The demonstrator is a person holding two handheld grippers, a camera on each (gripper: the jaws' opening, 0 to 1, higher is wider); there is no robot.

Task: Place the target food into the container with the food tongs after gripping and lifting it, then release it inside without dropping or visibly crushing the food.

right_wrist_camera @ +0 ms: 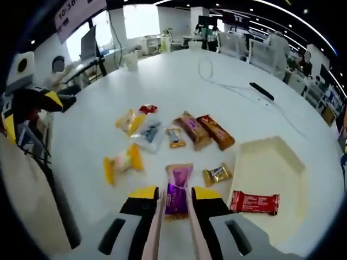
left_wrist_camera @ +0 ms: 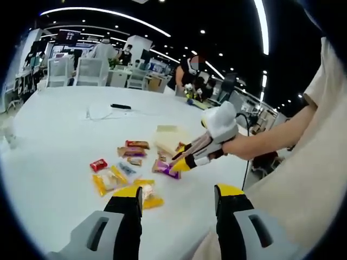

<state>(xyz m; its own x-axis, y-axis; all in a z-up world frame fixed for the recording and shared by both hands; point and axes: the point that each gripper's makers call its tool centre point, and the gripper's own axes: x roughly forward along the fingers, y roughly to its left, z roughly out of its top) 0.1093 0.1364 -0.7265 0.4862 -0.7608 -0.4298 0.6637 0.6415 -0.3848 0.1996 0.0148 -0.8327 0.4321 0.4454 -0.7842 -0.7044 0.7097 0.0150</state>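
A purple snack packet [right_wrist_camera: 178,189] lies on the white table between the two arms of the food tongs [right_wrist_camera: 157,227]. My right gripper [right_wrist_camera: 174,194] is shut on the tongs, whose arms run along the inside of its jaws. In the left gripper view the right gripper [left_wrist_camera: 181,162], held by a gloved hand, reaches down to the purple packet [left_wrist_camera: 165,169]. Just right of it is the cream container [right_wrist_camera: 271,162], with a red packet [right_wrist_camera: 255,203] inside near its front edge. My left gripper [left_wrist_camera: 180,194] is open over the table edge, holding nothing.
Several other snacks are spread on the table: yellow packets [right_wrist_camera: 123,161], two brown bars [right_wrist_camera: 216,131], a gold candy [right_wrist_camera: 217,174] and a small red one [right_wrist_camera: 147,108]. A cable [right_wrist_camera: 217,76] and a black remote [right_wrist_camera: 262,91] lie farther back. People sit at far desks.
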